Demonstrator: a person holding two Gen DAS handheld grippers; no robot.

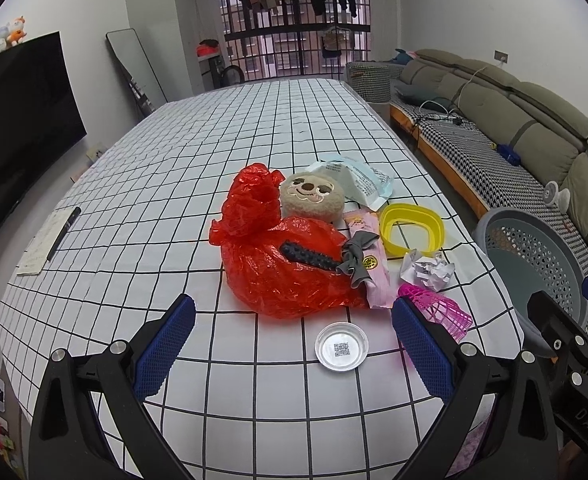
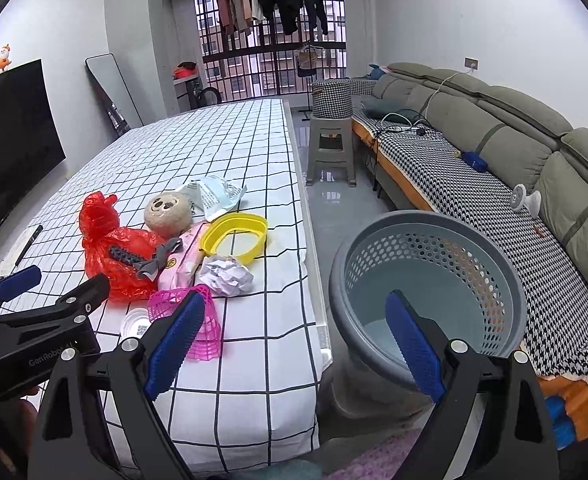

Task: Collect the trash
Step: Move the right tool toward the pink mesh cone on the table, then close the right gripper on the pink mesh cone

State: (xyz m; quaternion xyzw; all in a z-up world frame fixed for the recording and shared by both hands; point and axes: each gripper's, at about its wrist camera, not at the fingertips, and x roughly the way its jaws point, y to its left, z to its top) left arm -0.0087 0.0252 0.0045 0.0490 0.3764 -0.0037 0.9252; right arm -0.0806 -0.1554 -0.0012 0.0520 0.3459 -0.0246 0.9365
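A crumpled red plastic bag (image 1: 282, 264) lies mid-table, also in the right wrist view (image 2: 114, 252). Beside it lie a crumpled white paper ball (image 1: 427, 270) (image 2: 226, 276), a pink wrapper (image 1: 373, 264) (image 2: 182, 266), and a white-blue printed packet (image 1: 357, 180) (image 2: 214, 196). A grey perforated basket (image 2: 425, 292) stands on the floor right of the table, also in the left wrist view (image 1: 533, 260). My left gripper (image 1: 294, 344) is open and empty over the table's near part, in front of the red bag. My right gripper (image 2: 294, 340) is open and empty, between table edge and basket.
A plush sloth toy (image 1: 311, 198), a yellow ring-shaped bowl (image 1: 411, 230), a pink mesh basket (image 1: 437, 312), a black comb with grey bow (image 1: 317, 260) and a small clear dish (image 1: 341, 346) lie on the checked tablecloth (image 1: 214, 140). A sofa (image 2: 493, 152) runs along the right; a pen and paper (image 1: 54, 236) at left.
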